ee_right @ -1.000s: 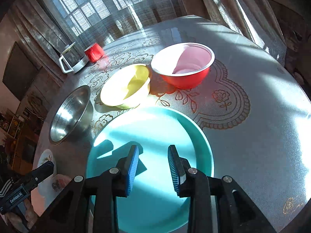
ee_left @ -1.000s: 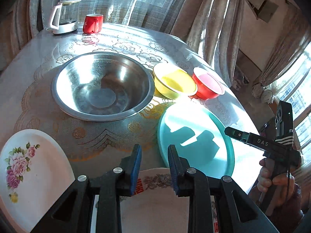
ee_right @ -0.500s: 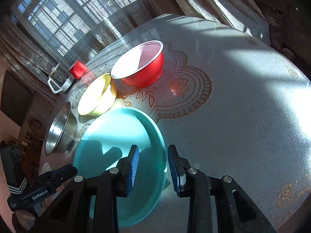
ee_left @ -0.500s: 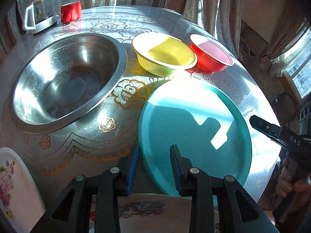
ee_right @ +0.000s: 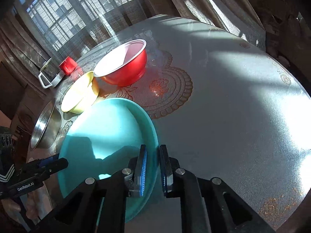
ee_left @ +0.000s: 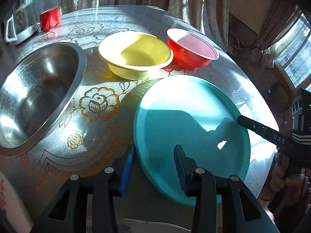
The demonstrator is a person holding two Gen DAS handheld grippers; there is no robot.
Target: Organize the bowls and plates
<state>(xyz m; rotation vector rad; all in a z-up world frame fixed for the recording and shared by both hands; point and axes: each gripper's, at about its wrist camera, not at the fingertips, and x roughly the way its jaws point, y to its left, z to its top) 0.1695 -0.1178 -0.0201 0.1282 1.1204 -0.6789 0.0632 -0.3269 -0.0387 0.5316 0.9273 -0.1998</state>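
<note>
A teal plate (ee_left: 184,116) lies flat on the round table, near its front edge. My left gripper (ee_left: 153,167) straddles the plate's left rim, one pad outside and one over the plate. Its jaws are opening and the pads do not press on the rim. My right gripper (ee_right: 154,170) is shut on the opposite rim of the teal plate (ee_right: 108,128). Behind the plate stand a yellow bowl (ee_left: 136,56) and a red bowl (ee_left: 191,52), side by side. A large steel bowl (ee_left: 35,97) sits to the left.
A red mug (ee_left: 49,18) and a glass kettle (ee_left: 19,29) stand at the far side by the curtains. A white floral plate (ee_left: 7,200) shows at the lower left edge. A hand (ee_left: 287,182) holds the right gripper at the table's rim.
The left gripper moved right, off the patterned plate to the teal plate's left rim, and its jaws widened. The right gripper slid to the plate's right rim and closed on it.
</note>
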